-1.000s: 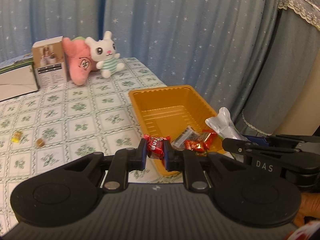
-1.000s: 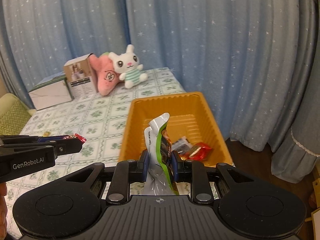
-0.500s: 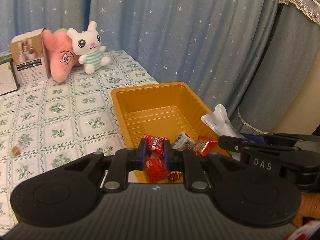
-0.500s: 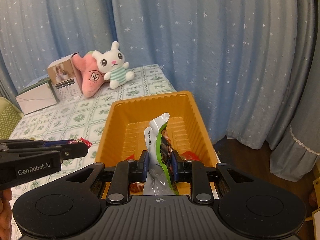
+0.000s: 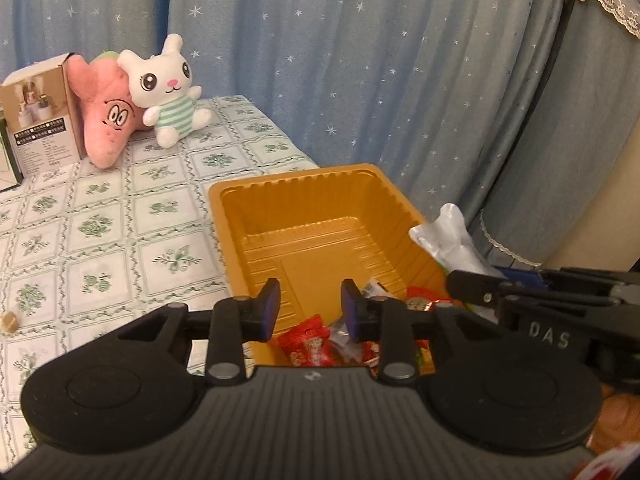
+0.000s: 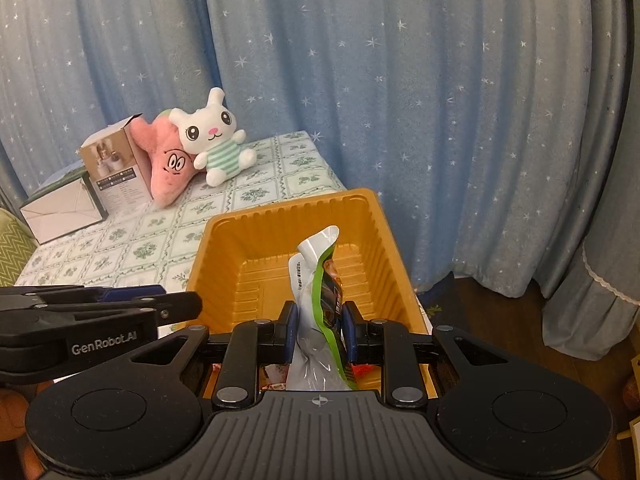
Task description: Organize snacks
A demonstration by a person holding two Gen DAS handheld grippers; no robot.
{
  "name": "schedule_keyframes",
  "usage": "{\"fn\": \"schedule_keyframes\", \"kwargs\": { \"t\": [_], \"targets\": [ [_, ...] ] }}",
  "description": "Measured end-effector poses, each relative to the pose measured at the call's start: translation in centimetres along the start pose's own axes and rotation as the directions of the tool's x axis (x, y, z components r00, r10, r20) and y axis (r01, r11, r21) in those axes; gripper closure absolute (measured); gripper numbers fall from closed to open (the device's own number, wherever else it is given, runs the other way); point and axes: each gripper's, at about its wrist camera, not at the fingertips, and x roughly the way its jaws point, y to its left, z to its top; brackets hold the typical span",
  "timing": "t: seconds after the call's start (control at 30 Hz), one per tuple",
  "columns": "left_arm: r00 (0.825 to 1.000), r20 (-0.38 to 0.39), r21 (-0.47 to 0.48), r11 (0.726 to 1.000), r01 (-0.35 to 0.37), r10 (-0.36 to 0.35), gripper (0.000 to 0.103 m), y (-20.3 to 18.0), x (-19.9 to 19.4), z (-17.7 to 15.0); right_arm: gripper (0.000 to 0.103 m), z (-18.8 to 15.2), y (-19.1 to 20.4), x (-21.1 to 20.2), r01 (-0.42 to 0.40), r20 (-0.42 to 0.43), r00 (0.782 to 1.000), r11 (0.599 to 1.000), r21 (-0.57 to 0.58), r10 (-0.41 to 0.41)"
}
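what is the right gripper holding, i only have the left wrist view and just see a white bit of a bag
Observer: A white and green snack pouch, clamped upright between the right gripper pads over the orange tray.
Operator: anything beside the photo box on my left edge
Observer: Yes, a white box lies flat on the table, touching the photo box.
Operator: what's past the tray's right side
Observer: Dark wooden floor under the curtain; the tray sits at the table's edge.

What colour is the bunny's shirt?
The bunny's shirt has green and white stripes, clearest in the left wrist view.
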Motion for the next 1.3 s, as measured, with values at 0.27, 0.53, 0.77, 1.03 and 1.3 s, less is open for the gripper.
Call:
{"fn": "schedule_keyframes", "kwargs": {
  "t": [0.27,0.53,0.77,1.03,1.3],
  "targets": [
    [0.999,-0.005,-0.047,0.998,-0.049,0.049,0.064,2.5,-1.7,-1.4,0.079,0.0,0.2,0.8,-0.018,-0.019,1.0,1.0,0.004,0.019],
    [0.997,-0.006,-0.095,0.992,-0.079,0.078,0.057,4.5,-3.6,-2.8,0.079,0.5,1.3,1.8,-0.063,-0.018,0.998,0.998,0.025,0.064],
    [0.995,0.005,-0.112,0.989,-0.094,0.095,0.049,5.5,-5.6,-3.8,0.047,0.7,1.0,1.6,-0.074,-0.011,0.997,0.994,0.081,0.075],
    [0.994,0.022,-0.15,0.983,-0.106,0.11,0.032,6.4,-8.8,-5.6,0.042,-1.0,1.3,-1.5,-0.041,-0.032,0.998,0.993,0.112,0.045],
    [0.99,0.047,-0.143,0.982,-0.125,0.133,0.022,6.6,-13.1,-7.2,0.039,-2.9,4.1,-5.4,-0.053,-0.04,0.998,0.995,0.079,0.056]
  ]
}}
